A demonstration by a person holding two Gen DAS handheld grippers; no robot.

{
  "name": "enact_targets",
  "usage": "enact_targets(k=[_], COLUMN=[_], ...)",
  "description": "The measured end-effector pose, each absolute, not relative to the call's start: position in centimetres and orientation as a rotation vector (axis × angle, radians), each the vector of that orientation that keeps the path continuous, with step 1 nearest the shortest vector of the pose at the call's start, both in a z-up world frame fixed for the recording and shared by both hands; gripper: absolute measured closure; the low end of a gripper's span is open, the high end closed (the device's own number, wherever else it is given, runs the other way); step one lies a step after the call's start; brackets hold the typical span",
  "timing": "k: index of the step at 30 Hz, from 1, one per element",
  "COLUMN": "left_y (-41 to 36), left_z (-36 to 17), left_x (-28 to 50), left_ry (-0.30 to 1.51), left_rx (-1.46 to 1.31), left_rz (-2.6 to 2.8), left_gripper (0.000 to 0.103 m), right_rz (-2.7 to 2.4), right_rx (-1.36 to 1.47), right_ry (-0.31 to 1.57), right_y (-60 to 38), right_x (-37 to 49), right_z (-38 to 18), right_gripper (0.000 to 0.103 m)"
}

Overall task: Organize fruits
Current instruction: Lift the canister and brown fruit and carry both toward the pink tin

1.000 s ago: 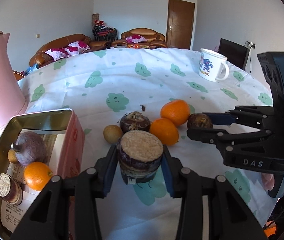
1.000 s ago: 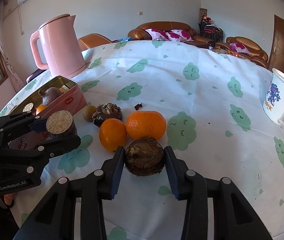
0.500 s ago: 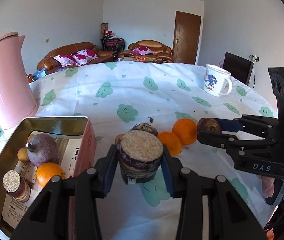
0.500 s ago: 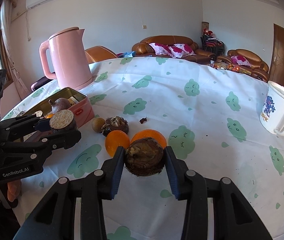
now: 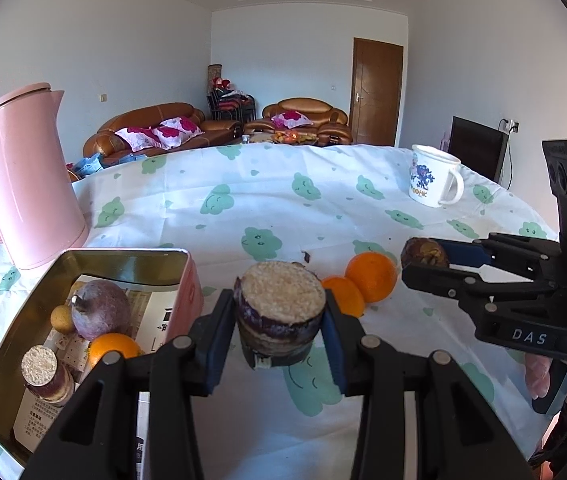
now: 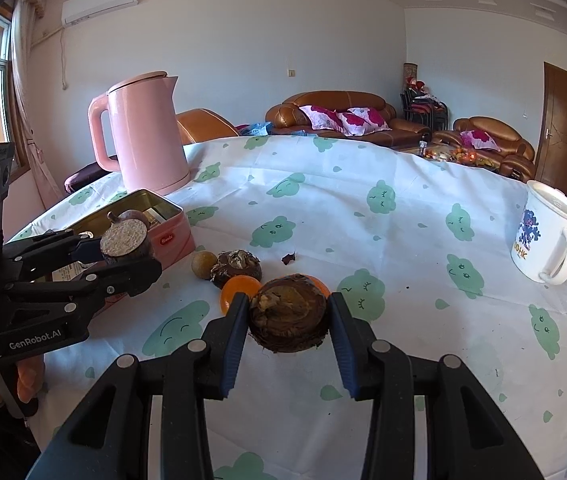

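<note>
My left gripper (image 5: 279, 320) is shut on a cut purple sugarcane piece (image 5: 279, 312), held above the table just right of the pink tin (image 5: 187, 280). It also shows in the right wrist view (image 6: 125, 246). The tin holds a purple fruit (image 5: 99, 314), an orange (image 5: 113, 346), a small brown fruit (image 5: 61, 316) and another cane piece (image 5: 43, 372). My right gripper (image 6: 287, 320) is shut on a brown water chestnut (image 6: 287, 316), lifted above two oranges (image 5: 369, 276). A second chestnut (image 6: 237, 266) and a small brown fruit (image 6: 203, 265) lie on the cloth.
A pink kettle (image 5: 23, 176) stands behind the tin at the left. A white mug (image 5: 433, 182) stands at the far right. The round table has a white cloth (image 5: 267, 200) with green prints. Sofas and a door are beyond.
Both grippers have risen with their pieces still held; the fruits on the cloth sit lower and farther below. The left gripper has shifted nearer the tin.
</note>
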State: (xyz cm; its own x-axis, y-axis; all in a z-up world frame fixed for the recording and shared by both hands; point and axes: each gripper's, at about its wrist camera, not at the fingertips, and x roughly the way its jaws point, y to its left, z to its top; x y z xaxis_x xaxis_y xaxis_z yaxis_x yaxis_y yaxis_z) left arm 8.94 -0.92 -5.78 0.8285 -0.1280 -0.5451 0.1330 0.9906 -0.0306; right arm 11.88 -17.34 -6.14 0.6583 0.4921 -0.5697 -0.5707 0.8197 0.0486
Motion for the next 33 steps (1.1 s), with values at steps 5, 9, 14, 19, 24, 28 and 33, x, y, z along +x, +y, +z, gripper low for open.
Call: enact_targets(k=[5,9,14,19,24,28,33], left_y=[-0.9,-0.9,-0.9,-0.9,-0.8,-0.9,-0.9], left_z=[-5.6,-5.5,-5.4,-5.3,-5.1,-5.0,-4.8], left_x=[8.7,8.4,8.0,7.8,7.5,7.3,6.9], left_ry=[0.561,0.547,0.528,0.515,0.496,0.481,0.461], left_rx=[0.013,0.013,0.018,0.02,0.02,0.025,0.03], left_rz=[-0.132,-0.127,-0.12,-0.111,-0.105,-0.103,-0.095], left_gripper=[0.06,0.06,0.06,0.06,0.06,0.06,0.06], right_rz=[0.607,0.607,0.608,0.607,0.606,0.606,0.606], right_rx=[-0.143,-0.143,-0.139,-0.14,-0.137,-0.136,-0.134], right_ry=[0.575,0.551,0.518,0.488,0.467,0.452,0.434], right_y=[-17.4,-17.5,-17.6,-17.7,-17.9,-18.1,-18.3], right_x=[11.4,11.0,10.5,10.0,9.7,9.4,9.1], right_z=[-5.9,-5.7,-5.4,-5.2,-5.0,-4.9,-4.8], right_gripper=[0.061,0.061,0.061,0.061,0.061,0.061,0.061])
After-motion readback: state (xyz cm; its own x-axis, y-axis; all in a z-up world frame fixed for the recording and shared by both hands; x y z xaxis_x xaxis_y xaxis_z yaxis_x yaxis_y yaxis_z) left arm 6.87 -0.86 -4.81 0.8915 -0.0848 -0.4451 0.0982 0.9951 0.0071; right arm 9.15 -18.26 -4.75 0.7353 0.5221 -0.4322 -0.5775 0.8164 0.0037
